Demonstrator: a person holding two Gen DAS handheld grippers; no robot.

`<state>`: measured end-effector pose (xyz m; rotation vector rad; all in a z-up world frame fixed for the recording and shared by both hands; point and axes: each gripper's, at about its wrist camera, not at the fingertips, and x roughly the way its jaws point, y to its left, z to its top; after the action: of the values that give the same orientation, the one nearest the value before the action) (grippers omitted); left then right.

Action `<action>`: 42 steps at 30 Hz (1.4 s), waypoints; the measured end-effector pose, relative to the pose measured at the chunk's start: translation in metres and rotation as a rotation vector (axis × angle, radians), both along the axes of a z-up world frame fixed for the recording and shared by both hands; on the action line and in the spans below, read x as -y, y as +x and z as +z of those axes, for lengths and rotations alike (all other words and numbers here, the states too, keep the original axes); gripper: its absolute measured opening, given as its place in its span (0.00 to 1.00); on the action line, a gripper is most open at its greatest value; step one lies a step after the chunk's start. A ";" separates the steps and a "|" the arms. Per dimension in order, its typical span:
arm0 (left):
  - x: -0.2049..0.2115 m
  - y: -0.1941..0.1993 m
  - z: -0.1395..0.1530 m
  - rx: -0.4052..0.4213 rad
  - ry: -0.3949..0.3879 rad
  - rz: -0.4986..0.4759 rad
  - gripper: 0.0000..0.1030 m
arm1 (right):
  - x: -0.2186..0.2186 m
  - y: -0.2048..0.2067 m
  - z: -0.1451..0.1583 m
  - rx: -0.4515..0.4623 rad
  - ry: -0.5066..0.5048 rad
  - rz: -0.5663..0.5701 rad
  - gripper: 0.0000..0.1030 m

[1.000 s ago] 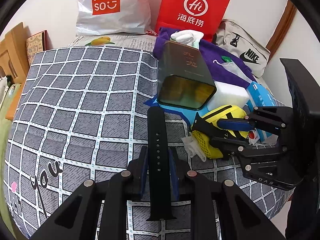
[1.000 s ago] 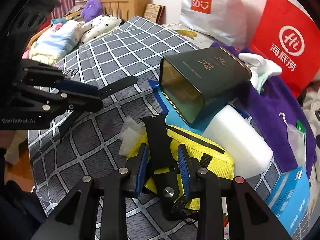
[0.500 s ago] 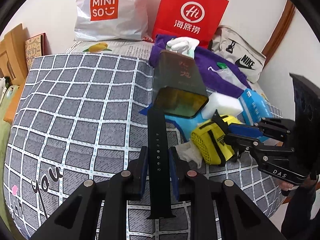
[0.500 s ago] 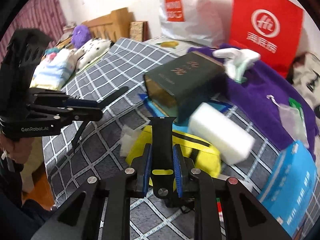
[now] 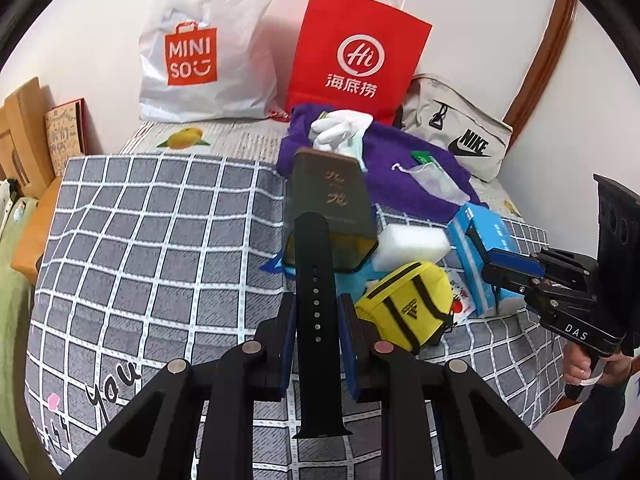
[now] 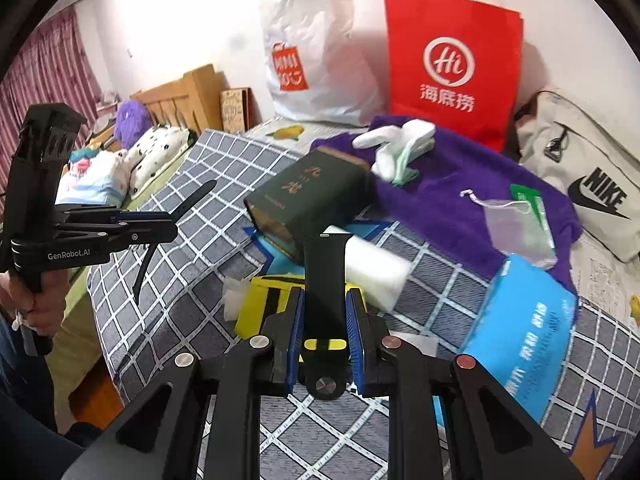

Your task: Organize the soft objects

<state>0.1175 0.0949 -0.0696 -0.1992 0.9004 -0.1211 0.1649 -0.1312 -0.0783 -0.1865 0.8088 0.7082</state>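
My left gripper (image 5: 316, 308) is shut on a black watch strap with a row of holes (image 5: 314, 272), held above the checked blanket (image 5: 160, 240). The other half, a short black strap piece with a stud and a yellow loop (image 6: 325, 268), sits gripped in my shut right gripper (image 6: 325, 304), raised over the yellow pouch (image 6: 264, 300). From the right wrist view the left gripper (image 6: 160, 228) hangs at the left, its strap (image 6: 196, 196) pointing out. The left wrist view shows the right gripper (image 5: 482, 258) at the right edge, above the blue tissue pack (image 5: 480, 248).
A dark green tin (image 5: 332, 196) lies on its side beside a white foam block (image 5: 412, 242). Behind are a purple towel (image 6: 460, 184) with a white glove (image 6: 396, 140) and mesh bag (image 6: 516, 224), a red paper bag (image 5: 356, 52), a white Miniso bag (image 5: 200, 48) and a Nike bag (image 5: 456, 136).
The right jaws closed on the short strap piece, lifted it off the yellow pouch and rolled. The left gripper rose with its strap still gripped.
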 end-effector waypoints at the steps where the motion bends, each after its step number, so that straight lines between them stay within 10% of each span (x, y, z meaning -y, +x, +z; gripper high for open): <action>1: 0.002 0.001 0.003 0.004 0.000 -0.004 0.19 | 0.004 0.000 0.003 0.006 0.003 -0.012 0.20; 42: 0.076 0.216 0.046 0.037 0.003 -0.163 0.19 | 0.081 0.188 0.020 -0.002 0.071 -0.267 0.20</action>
<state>0.3330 0.0191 -0.0234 -0.1201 0.8796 -0.2733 0.3527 -0.2122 -0.0586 -0.0124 0.7916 0.4846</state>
